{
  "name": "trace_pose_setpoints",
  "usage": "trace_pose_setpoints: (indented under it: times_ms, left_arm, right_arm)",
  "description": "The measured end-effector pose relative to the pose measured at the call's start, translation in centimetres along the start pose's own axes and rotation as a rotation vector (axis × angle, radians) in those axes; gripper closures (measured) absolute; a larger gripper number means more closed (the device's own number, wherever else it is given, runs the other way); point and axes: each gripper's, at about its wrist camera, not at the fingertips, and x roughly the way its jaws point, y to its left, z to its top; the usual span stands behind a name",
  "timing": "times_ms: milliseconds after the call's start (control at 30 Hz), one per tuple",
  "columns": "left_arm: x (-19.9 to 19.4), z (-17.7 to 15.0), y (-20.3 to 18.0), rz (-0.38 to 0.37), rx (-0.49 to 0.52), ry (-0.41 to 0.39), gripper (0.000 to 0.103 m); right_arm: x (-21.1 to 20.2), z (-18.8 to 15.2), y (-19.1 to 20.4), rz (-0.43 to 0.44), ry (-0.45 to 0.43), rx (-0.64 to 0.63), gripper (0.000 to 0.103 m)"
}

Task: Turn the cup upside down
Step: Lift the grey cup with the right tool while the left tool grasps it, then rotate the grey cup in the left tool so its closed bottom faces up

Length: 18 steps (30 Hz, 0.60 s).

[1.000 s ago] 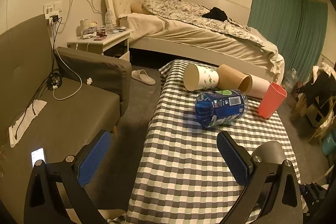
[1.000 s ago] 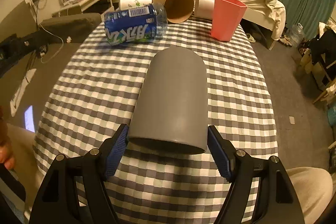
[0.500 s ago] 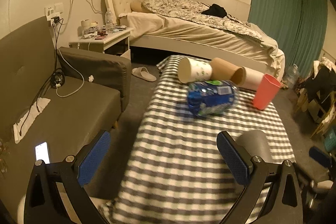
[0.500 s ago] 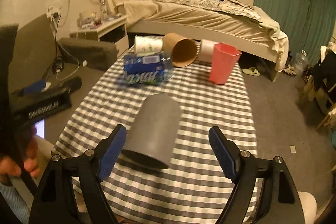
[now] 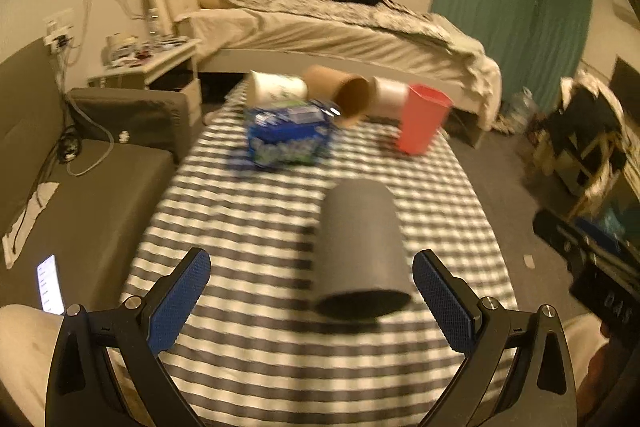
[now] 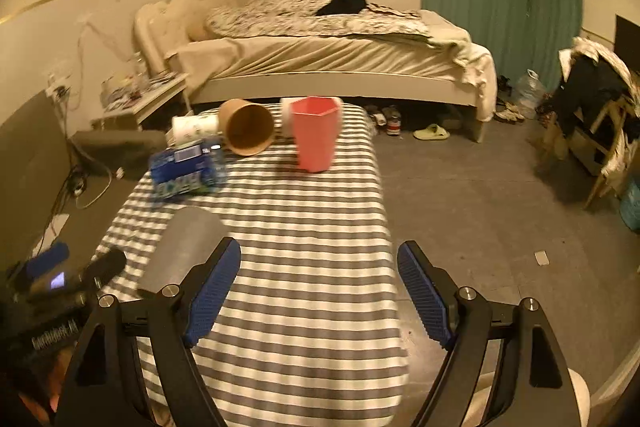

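A grey cup (image 5: 362,247) stands upside down, mouth on the checked tablecloth (image 5: 248,359), near the front of the table. My left gripper (image 5: 312,303) is open, its blue pads on either side of the cup's lower part without touching it. In the right wrist view the grey cup (image 6: 180,247) is left of my right gripper (image 6: 318,291), which is open and empty over the table's right front part. The left gripper (image 6: 60,267) shows at that view's lower left.
At the table's far end lie a blue-labelled bottle (image 5: 288,141), a white printed paper cup (image 5: 276,89), a brown paper cup (image 5: 344,99) and a white cup (image 5: 390,97); a pink cup (image 5: 422,119) stands upright. A sofa (image 5: 80,187) is left, a bed (image 5: 340,31) behind.
My right gripper let go of the grey cup and drew back to the right. My left gripper swung right until the cup came between its open fingers.
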Motion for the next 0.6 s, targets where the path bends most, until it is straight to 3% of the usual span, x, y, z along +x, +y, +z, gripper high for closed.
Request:
trace_pose_setpoints:
  times_ms: [233, 600]
  left_arm:
    - [2.4, -0.8, -2.0, -0.014, 0.008, 0.077, 0.0]
    - [3.9, -1.4, -1.9, -0.032, -0.02, 0.142, 0.0]
  right_arm:
    - [1.1, -0.6, -3.3, -0.006, 0.033, 0.078, 0.022]
    - [2.4, -1.0, -4.6, -0.012, 0.072, 0.107, 0.022]
